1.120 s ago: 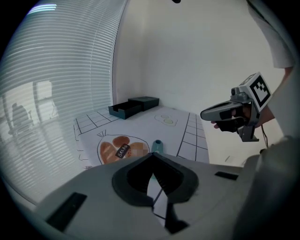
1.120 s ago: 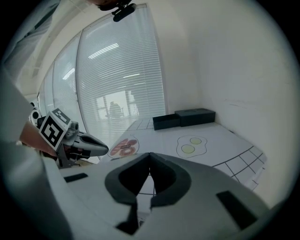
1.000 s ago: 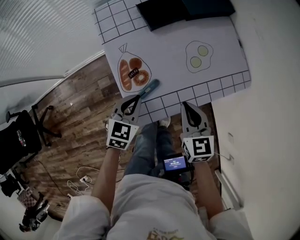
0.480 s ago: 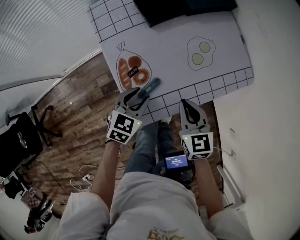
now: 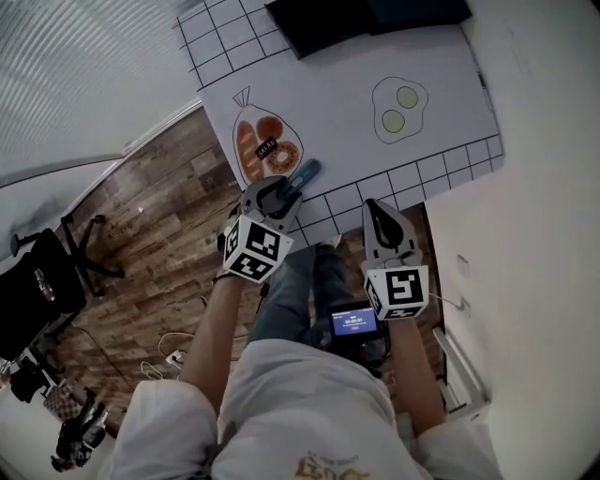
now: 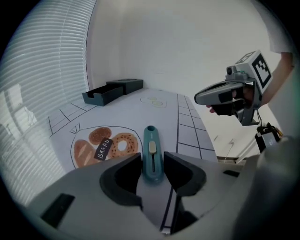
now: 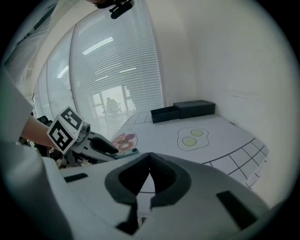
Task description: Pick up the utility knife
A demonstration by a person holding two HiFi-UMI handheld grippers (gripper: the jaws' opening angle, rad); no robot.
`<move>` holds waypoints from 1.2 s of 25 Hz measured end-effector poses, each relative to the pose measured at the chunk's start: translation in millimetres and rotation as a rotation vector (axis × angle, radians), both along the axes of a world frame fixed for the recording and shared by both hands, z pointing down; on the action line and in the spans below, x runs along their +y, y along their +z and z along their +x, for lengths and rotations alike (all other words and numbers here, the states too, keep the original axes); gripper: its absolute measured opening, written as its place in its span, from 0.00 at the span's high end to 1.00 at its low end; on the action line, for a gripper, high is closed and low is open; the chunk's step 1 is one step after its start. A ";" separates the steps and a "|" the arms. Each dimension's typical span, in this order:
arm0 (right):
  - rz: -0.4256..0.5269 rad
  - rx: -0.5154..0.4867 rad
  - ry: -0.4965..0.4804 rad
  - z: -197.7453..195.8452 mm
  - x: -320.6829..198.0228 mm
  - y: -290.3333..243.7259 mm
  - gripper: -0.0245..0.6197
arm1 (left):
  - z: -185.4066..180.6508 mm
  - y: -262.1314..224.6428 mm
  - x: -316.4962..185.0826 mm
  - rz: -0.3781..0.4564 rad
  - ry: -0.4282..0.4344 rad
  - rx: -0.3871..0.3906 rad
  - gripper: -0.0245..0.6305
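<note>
Office-like room: window blinds (image 5: 66, 75), swivel chair (image 5: 39, 284), wood floor (image 5: 164, 192).

**Obstructions and illegible items, located from the utility knife (image 5: 307, 172)**

In the head view the knife's near end is hidden under the left gripper (image 5: 279, 194), whose jaws have just been opening and stand either side of the knife without pressing it. Well beyond the knife, the black box (image 5: 366, 19) is cut off by the top edge. Nearer than the knife, print on the small screen (image 5: 352, 323) is too small to read.
</note>
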State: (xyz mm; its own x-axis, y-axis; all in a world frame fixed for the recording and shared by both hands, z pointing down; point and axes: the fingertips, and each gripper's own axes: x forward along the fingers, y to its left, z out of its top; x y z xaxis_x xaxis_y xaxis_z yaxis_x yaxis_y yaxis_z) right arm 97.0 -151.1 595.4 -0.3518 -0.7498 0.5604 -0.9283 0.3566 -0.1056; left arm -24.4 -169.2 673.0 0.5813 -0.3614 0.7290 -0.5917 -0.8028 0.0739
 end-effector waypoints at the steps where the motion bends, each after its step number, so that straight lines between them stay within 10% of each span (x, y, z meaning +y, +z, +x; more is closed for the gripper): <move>1: 0.001 -0.001 0.005 0.8 -0.2 -1.5 0.95 | -0.9 0.3 -0.2 -0.007 0.007 -0.007 0.73; 30: 0.055 -0.006 0.022 19.5 -6.1 -33.9 0.95 | -3.1 -69.8 -20.6 0.038 -0.104 0.149 0.74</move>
